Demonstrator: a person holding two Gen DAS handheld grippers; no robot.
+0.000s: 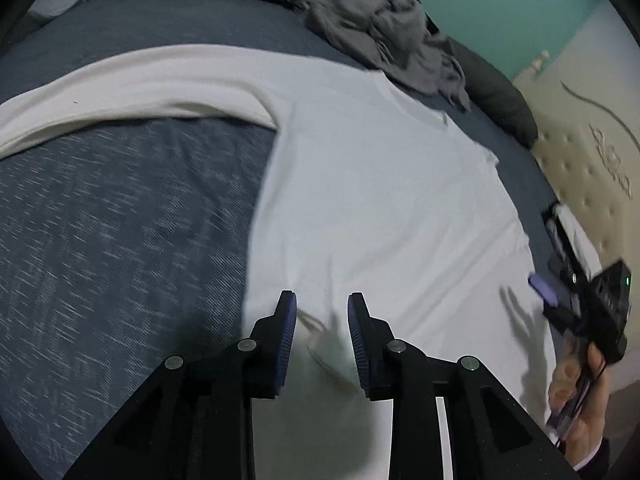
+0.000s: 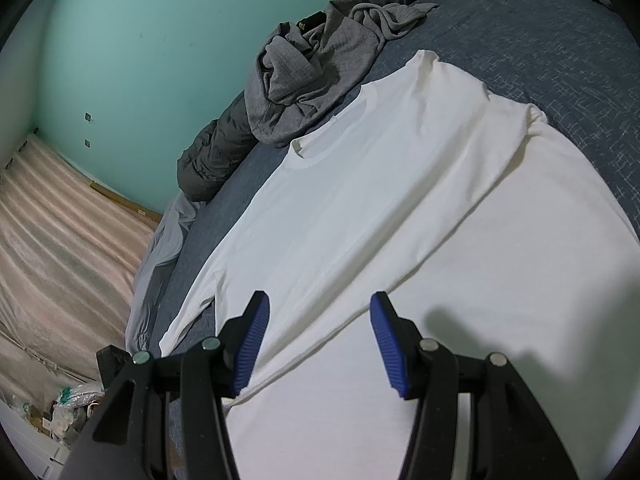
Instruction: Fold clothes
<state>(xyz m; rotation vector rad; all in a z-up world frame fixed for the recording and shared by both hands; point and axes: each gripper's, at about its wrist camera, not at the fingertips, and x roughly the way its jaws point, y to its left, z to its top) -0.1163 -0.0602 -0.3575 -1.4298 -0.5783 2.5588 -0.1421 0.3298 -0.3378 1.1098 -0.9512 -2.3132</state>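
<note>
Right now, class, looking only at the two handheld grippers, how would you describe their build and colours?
The left gripper and the right gripper match: angular black plastic frames, round silver pivot pins, and two fingers faced with ribbed blue pads. Seen from the left wrist view, the right gripper's black body shows a small green light.

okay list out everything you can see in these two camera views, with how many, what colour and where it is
long-sleeved shirt: one, white, spread flat on the bed, one sleeve folded across its body
grey garment: one, crumpled beyond the shirt's collar
dark blanket: one, charcoal, bunched along the bed's far edge
bedcover: one, blue-grey, under everything
wall: teal, behind the bed
headboard: one, cream, tufted
left gripper: black, blue pads, open over the hem
right gripper: same colours, open over the shirt
hand: one, gripping the right gripper's handle
</note>
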